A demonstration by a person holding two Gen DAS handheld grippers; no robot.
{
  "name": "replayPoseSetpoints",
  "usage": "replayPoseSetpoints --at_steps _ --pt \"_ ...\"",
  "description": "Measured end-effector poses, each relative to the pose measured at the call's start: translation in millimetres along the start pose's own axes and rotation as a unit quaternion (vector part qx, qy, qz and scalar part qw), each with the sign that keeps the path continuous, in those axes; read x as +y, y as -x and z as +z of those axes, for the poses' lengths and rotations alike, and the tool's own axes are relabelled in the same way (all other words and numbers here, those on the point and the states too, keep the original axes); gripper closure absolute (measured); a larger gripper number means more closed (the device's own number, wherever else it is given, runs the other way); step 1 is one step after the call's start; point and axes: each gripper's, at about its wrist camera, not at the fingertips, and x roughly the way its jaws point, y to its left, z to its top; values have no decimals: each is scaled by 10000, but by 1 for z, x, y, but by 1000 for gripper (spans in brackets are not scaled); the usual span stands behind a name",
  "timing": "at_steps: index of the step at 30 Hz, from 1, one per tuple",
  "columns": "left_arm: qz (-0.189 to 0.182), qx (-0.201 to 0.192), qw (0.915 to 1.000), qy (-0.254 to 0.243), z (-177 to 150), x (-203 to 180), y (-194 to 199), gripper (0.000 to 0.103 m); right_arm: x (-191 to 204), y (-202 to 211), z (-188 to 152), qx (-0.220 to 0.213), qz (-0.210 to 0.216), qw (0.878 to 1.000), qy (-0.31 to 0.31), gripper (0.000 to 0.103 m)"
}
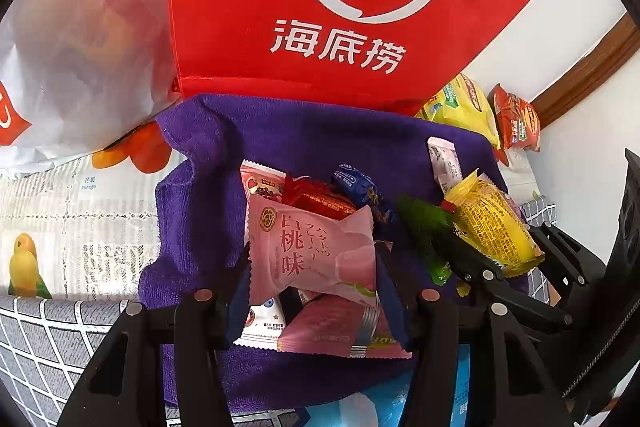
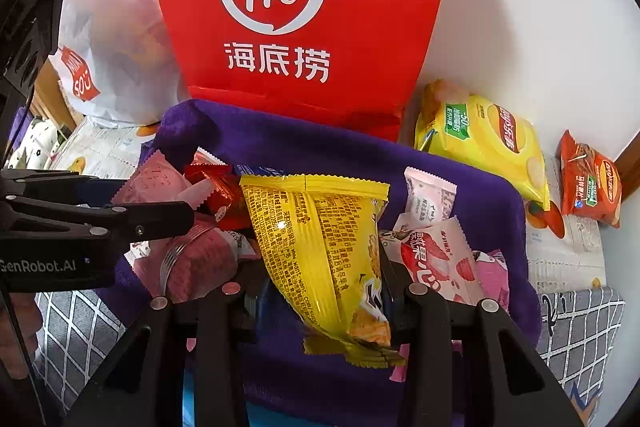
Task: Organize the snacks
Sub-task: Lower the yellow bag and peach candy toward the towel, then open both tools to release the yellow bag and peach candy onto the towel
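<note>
Left wrist view: the left gripper (image 1: pixel 312 267) is clamped on a pale pink, matte plastic peach-flavour snack packet (image 1: pixel 312 251), lifted clear of the snack pile on the purple towelling cloth (image 1: pixel 200 195), apparently for sorting.

Right wrist view: the right gripper (image 2: pixel 320 287) is clamped on a glossy yellow printed plastic snack packet (image 2: pixel 320 247), held above the cloth before the red paper bag (image 2: pixel 304 7).
</note>
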Motion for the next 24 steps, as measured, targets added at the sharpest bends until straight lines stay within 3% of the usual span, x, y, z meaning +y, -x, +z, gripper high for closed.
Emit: replayPoseSetpoints --at_steps 12,24 --pt "25 -63 10000 -17 1 -1 5 49 -1 5 2 -63 84 9999 -42 55" --pt "-22 -289 9996 -25 3 0 18 41 1 23 4 -275 95 9996 -39 47"
